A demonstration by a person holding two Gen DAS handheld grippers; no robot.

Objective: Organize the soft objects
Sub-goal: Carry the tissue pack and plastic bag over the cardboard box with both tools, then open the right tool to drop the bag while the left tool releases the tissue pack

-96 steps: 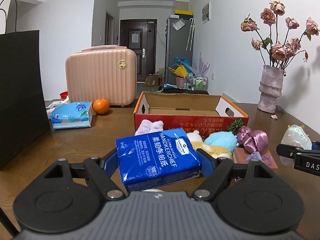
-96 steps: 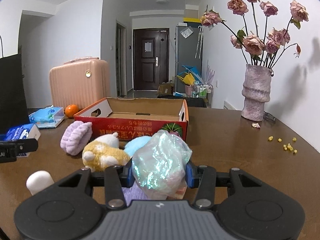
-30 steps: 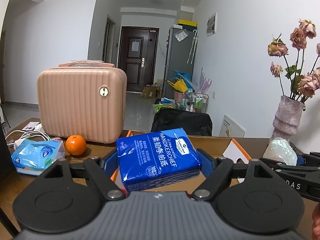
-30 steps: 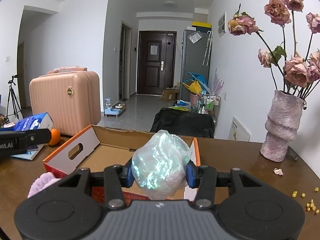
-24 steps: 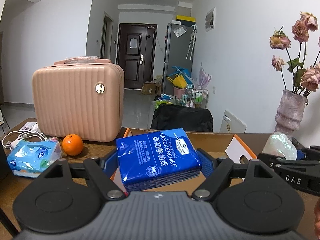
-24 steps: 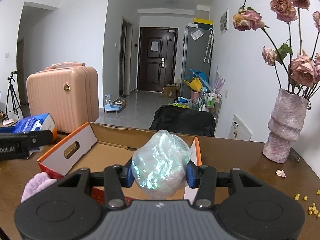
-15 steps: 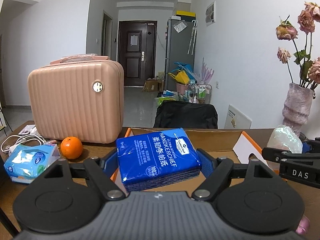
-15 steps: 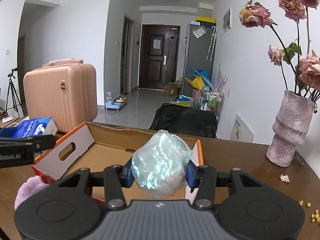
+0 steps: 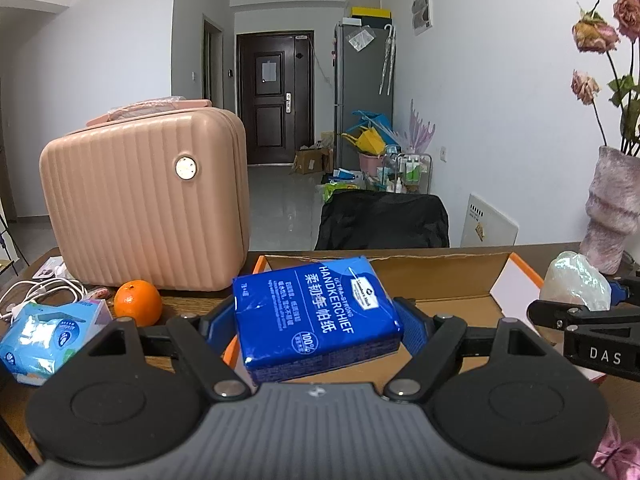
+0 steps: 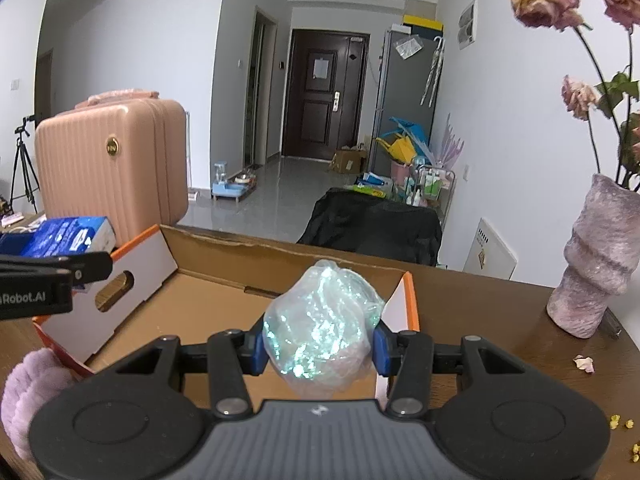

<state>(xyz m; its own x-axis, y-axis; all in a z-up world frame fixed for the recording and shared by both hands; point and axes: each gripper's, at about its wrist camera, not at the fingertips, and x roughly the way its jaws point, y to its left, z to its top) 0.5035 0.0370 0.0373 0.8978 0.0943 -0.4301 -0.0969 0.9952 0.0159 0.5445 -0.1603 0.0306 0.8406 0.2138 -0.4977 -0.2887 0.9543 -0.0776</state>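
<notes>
The left claw [image 9: 318,322] is clenched on the blue handkerchief pack [image 9: 316,316], held in the air over the left end of the cardboard box [image 10: 224,256]. The right claw [image 10: 318,346] grips the iridescent plastic-wrapped bundle [image 10: 322,324] above the box's right half; from the left wrist camera that bundle [image 9: 574,286] shows at about 3 o'clock.

Compared with 3.2 seconds ago, both claws have risen from the bench [image 10: 500,320] and travelled forward: then the box stood beyond the loads, with plush toys between, and now its open brown floor lies directly under them. Over the last second the views have edged closer, with the pink suitcase [image 9: 148,208] and the orange [image 9: 138,302] looming larger at 10 o'clock.

A light-blue tissue pack [image 9: 48,336] lies at 9 o'clock. A lilac fluffy item [image 10: 32,380] sits outside the box's near left corner; whether it touches the box is hard to tell. The vase [image 10: 596,264] stands at 3 o'clock.
</notes>
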